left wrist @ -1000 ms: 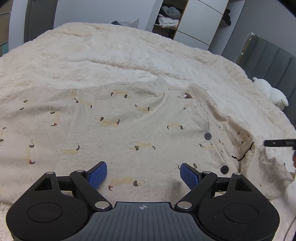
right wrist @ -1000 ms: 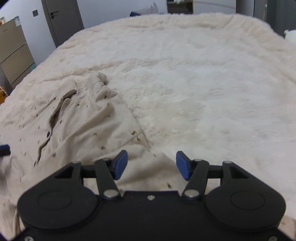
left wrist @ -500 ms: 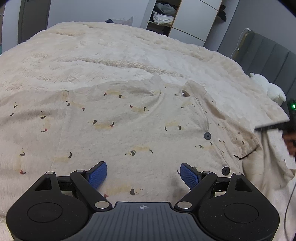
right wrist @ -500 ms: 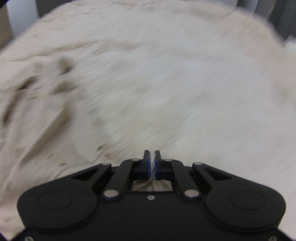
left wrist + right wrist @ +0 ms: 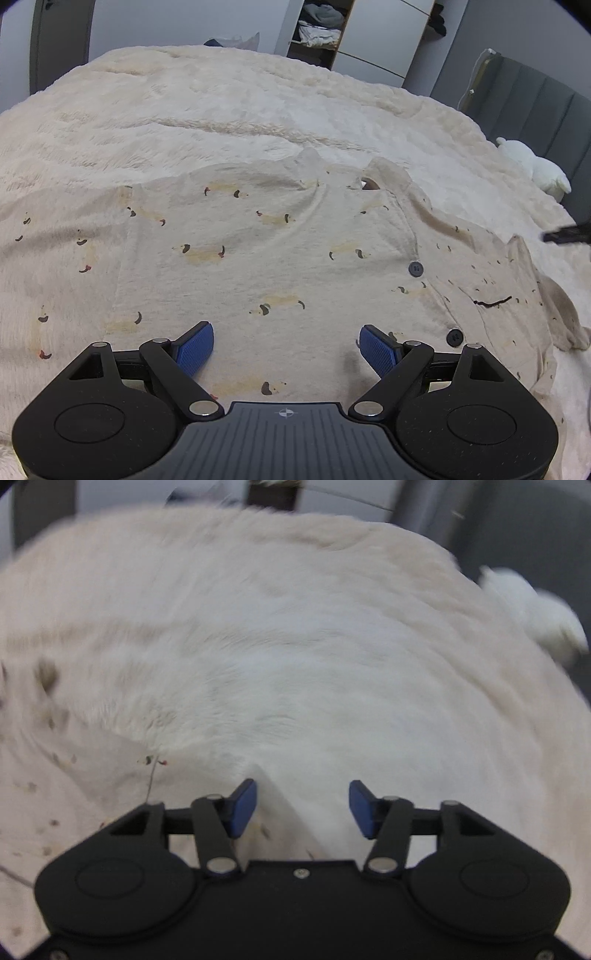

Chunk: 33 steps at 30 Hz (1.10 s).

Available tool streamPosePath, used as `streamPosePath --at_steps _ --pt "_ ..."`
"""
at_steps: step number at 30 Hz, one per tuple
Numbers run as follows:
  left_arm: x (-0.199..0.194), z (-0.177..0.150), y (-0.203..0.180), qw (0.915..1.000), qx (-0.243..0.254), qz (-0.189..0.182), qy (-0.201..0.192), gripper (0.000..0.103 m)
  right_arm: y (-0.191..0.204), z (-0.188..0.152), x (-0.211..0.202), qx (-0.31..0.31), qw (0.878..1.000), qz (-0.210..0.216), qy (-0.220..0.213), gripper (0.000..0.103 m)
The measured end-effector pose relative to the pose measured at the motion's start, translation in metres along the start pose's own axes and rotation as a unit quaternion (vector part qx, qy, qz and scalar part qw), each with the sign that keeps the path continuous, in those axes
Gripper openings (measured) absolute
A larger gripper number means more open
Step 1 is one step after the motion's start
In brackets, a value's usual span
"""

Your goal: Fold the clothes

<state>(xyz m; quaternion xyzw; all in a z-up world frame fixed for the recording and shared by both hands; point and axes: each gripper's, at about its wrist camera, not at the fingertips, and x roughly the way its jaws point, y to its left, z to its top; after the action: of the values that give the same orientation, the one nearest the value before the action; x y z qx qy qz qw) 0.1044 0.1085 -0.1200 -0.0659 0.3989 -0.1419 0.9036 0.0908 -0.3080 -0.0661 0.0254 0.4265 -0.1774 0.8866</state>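
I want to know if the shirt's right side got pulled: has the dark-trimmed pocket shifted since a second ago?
Yes. In the left wrist view the pocket trim now lies flatter and farther from the lower button, its sleeve spread rightward toward the plush toy.

The right gripper (image 5: 302, 808), clamped on the shirt (image 5: 74, 794) half a second ago, is opening; the sleeve now lies further out.

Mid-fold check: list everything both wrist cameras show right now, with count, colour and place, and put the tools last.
shirt: one, beige with small dog print and dark buttons, spread flat on the blanket.
blanket: one, cream, fluffy, covering the bed.
plush toy: one, white, far right by the grey headboard.
wardrobe: one, white, open shelf with clothes, behind the bed.
left tool: one, black with blue pads, open above the shirt.
right tool: one, same colours, jaws opening, shirt edge between them.
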Motion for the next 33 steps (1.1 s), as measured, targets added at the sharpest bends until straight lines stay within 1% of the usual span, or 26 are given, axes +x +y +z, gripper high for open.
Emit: streamPosePath --at_steps 1,3,7,9,12,13,15,16,17,19,22,25,29,33 --pt "0.0 -0.001 -0.001 1.0 0.001 0.001 -0.001 0.083 -0.012 -0.008 -0.009 0.012 1.0 -0.002 -0.002 0.055" --pt "-0.001 -0.004 -0.007 0.9999 0.008 0.006 -0.004 0.083 -0.053 -0.043 -0.033 0.052 0.999 -0.011 -0.007 0.057" --pt "-0.007 -0.017 -0.024 0.9996 0.021 0.017 -0.009 0.083 -0.115 -0.108 -0.056 0.143 0.99 -0.021 -0.001 0.057" --pt "-0.01 -0.027 -0.036 0.9992 0.026 0.027 -0.011 0.083 -0.149 -0.154 -0.064 0.204 0.978 -0.031 0.003 0.056" --pt "-0.008 -0.041 -0.052 0.9992 0.019 0.034 -0.005 0.083 -0.176 -0.2 -0.068 0.268 0.963 -0.015 -0.005 0.055" --pt "-0.007 -0.043 -0.054 0.9991 0.02 0.036 -0.004 0.084 -0.181 -0.211 -0.07 0.287 0.958 -0.004 -0.011 0.055" --pt "-0.002 -0.05 -0.065 0.9976 0.031 0.061 -0.006 0.085 -0.188 -0.227 -0.072 0.319 0.947 0.019 -0.027 0.055" --pt "-0.001 -0.052 -0.067 0.997 0.034 0.069 -0.007 0.085 -0.188 -0.232 -0.073 0.327 0.944 0.03 -0.034 0.055" --pt "0.001 -0.054 -0.068 0.9964 0.034 0.078 -0.007 0.086 -0.188 -0.233 -0.074 0.328 0.943 0.038 -0.04 0.055" --pt "0.003 -0.055 -0.068 0.9961 0.028 0.084 -0.009 0.088 -0.188 -0.233 -0.073 0.324 0.943 0.05 -0.05 0.055" --pt "0.004 -0.058 -0.067 0.9954 0.024 0.092 -0.013 0.09 -0.188 -0.224 -0.071 0.309 0.948 0.054 -0.06 0.055" --pt "0.006 -0.06 -0.066 0.995 0.022 0.096 -0.012 0.092 -0.188 -0.215 -0.068 0.305 0.95 0.045 -0.058 0.053" --pt "0.009 -0.057 -0.066 0.9951 0.015 0.098 -0.007 0.093 -0.182 -0.209 -0.061 0.299 0.952 0.049 -0.046 0.052" --pt "0.002 -0.051 -0.066 0.9953 0.002 0.095 -0.016 0.092 -0.181 -0.203 -0.048 0.308 0.949 0.049 -0.045 0.049"
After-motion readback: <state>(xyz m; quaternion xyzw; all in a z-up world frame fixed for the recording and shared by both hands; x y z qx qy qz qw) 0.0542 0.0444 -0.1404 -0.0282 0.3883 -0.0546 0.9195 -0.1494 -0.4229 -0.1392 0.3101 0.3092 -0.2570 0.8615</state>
